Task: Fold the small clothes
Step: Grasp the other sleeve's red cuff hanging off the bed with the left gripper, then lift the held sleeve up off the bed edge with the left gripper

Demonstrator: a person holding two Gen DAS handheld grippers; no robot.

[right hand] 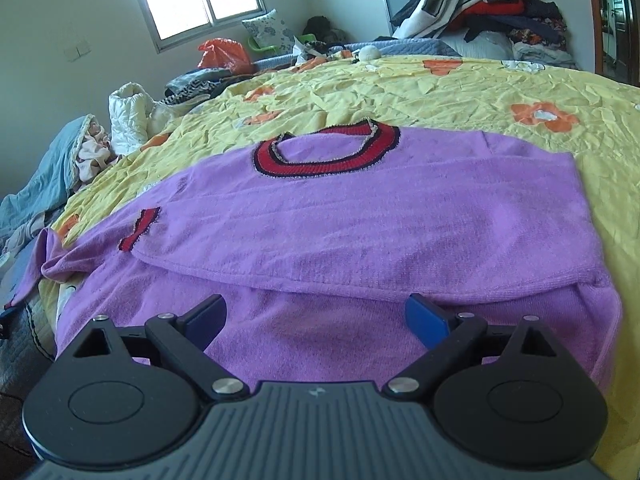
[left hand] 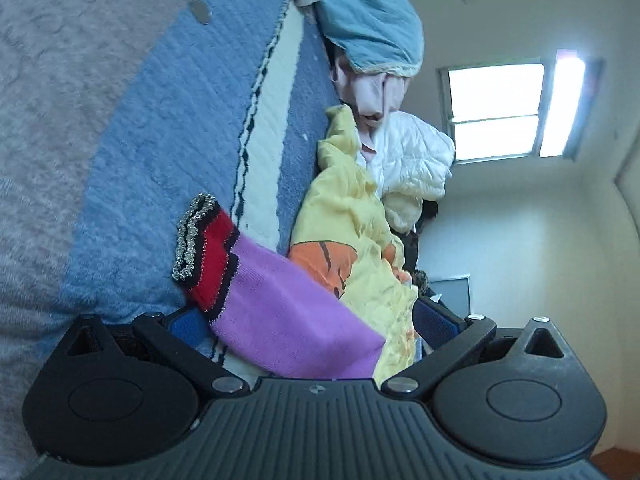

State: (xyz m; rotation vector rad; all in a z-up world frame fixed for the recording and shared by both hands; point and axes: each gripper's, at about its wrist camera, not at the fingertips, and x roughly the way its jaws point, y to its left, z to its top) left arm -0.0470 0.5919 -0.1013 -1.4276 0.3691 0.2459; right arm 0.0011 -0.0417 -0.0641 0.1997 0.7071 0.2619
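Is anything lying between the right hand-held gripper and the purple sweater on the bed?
Nothing visible. The right hand-held gripper is open, directly over the lower part of the purple sweater, which lies spread on the yellow bedspread with one sleeve folded across its front. The laundry piles sit off at the bed's edges.

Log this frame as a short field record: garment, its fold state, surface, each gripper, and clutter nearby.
garment: purple sweater with red collar
fold state: one sleeve folded across the front; the other sleeve hangs off the bed edge
surface: yellow floral sheet
left gripper: jaws open around the hanging sleeve
right gripper: jaws open over the hem
clutter: clothes pile
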